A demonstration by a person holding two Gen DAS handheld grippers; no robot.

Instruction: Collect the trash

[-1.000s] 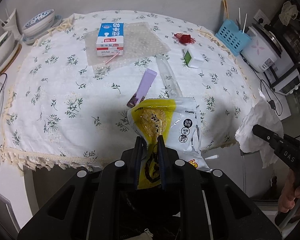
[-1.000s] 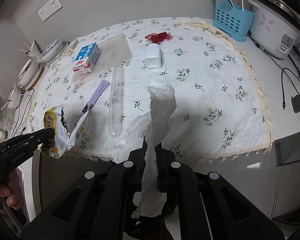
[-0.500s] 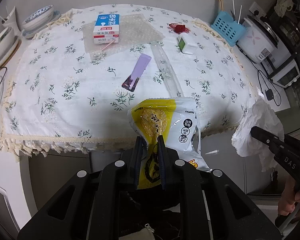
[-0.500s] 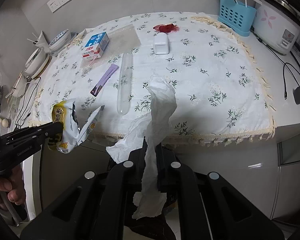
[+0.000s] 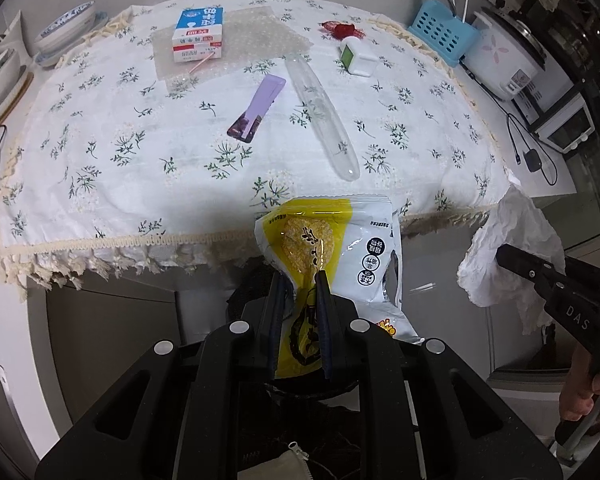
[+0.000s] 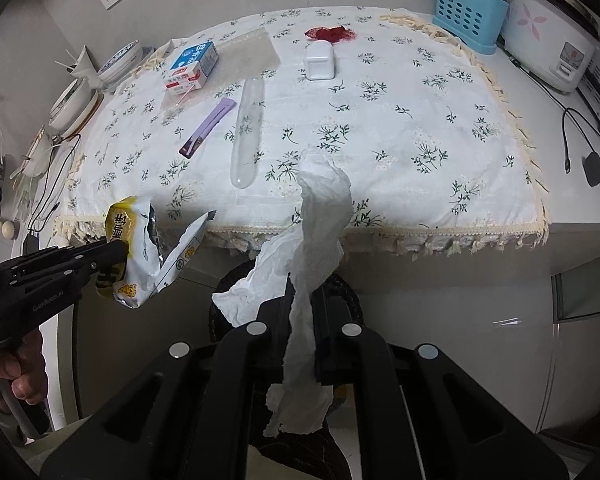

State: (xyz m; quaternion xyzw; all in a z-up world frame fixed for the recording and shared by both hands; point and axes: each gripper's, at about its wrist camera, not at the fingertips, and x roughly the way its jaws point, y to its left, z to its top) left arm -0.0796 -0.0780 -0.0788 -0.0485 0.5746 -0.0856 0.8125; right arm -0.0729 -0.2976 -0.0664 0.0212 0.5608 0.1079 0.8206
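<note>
a yellow and white snack wrapper (image 5: 332, 248) hangs pinched between the nearly closed jaws of the left gripper (image 5: 300, 292), held in the air just off the front edge of the table (image 5: 100, 248). to its right, a crumpled white tissue (image 6: 316, 220) is clamped in the fully closed right gripper (image 6: 302, 292), also off the table edge, its loose end trailing down below the jaws. below and between the two grippers sits a dark round opening, probably a trash bin (image 6: 344, 284), though most of it is hidden by the gripper bodies.

the step in hand looks like carrying two pieces of trash to the bin for dropping. the next move calls for bringing each gripper over the dark opening and parting the jaws so wrapper and tissue fall in; the light tissue may cling to a pad or drift aside.

more trash remains on the flowered tablecloth: a purple wrapper (image 5: 256, 108) near the middle, a long clear plastic sleeve (image 5: 320, 112) just beside it, a blue and white milk carton (image 5: 198, 34) resting on a clear plastic sheet (image 5: 260, 44) at the far side, a red scrap (image 5: 342, 29) and a small white box (image 5: 358, 55) near it. a blue utensil basket (image 5: 440, 36) and a rice cooker (image 5: 504, 56) stand beyond the cloth, well apart from the work.
</note>
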